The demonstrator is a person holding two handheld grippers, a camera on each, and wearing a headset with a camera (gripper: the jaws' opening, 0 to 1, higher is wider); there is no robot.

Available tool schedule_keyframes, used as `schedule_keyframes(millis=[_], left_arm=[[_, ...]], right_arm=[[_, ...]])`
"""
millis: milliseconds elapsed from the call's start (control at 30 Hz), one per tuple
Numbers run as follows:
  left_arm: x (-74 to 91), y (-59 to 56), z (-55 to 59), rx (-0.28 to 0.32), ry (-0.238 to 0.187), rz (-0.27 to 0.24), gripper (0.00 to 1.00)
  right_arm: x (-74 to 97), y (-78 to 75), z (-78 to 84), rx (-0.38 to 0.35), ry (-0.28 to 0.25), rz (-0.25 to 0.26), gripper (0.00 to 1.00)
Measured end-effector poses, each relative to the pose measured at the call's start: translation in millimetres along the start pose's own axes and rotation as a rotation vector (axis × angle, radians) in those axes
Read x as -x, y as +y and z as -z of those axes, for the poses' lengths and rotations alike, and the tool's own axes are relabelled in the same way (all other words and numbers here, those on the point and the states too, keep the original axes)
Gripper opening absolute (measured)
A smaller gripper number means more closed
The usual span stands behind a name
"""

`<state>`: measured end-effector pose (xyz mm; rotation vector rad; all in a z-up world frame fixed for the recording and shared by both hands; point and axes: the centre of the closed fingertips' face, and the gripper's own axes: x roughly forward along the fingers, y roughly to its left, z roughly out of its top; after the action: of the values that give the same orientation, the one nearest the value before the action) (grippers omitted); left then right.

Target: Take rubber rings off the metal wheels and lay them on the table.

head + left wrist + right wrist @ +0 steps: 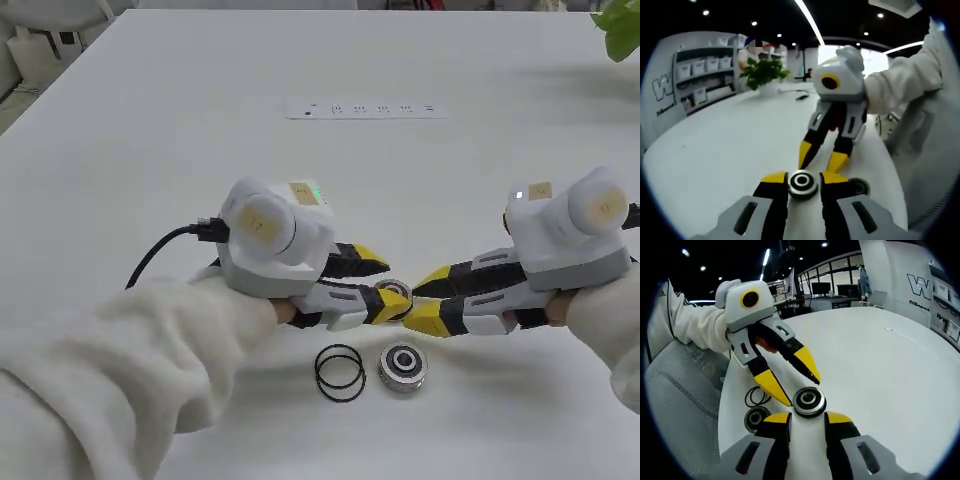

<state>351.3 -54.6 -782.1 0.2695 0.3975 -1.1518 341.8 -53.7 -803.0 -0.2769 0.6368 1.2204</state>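
Left gripper (394,286) pinching a metal wheel (392,293) between its tips, right gripper (411,305) hovering half-open, tips just beside the wheel

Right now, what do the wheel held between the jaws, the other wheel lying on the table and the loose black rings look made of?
Held wheel: metal by the look of it, with a silvery, shiny rim; the dark band on its face may be rubber, hard to tell. Second wheel, lying flat: same silvery metal look, dark centre. Loose rings: probably rubber, being thin and matte black with no glint.
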Motion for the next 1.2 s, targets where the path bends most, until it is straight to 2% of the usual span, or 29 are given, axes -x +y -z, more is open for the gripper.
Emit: schedule_keyframes(millis=[100, 167, 267, 733, 1200], left_arm=[[-1.4, 0.6, 4.8, -0.001, 0.014, -0.002, 0.22], [-1.9, 1.8, 5.7, 0.025, 0.005, -0.004, 0.21], [-3.6, 1.4, 8.4, 0.021, 0.016, -0.002, 0.19], [-1.8, 2.7, 9.3, 0.034, 0.003, -0.007, 0.14], [1.7, 1.0, 11.1, 0.044, 0.011, -0.009, 0.14]], right_arm=[[0.2, -1.6, -0.7, 0.003, -0.001, 0.006, 0.23], [-0.1, -1.7, -1.4, 0.002, -0.003, 0.008, 0.23], [-0.5, -2.3, -1.7, 0.006, -0.004, 0.011, 0.23], [-2.0, -2.5, -3.1, 0.012, -0.011, 0.012, 0.2], [-3.2, 2.0, -0.6, 0.071, 0.014, -0.003, 0.14]])
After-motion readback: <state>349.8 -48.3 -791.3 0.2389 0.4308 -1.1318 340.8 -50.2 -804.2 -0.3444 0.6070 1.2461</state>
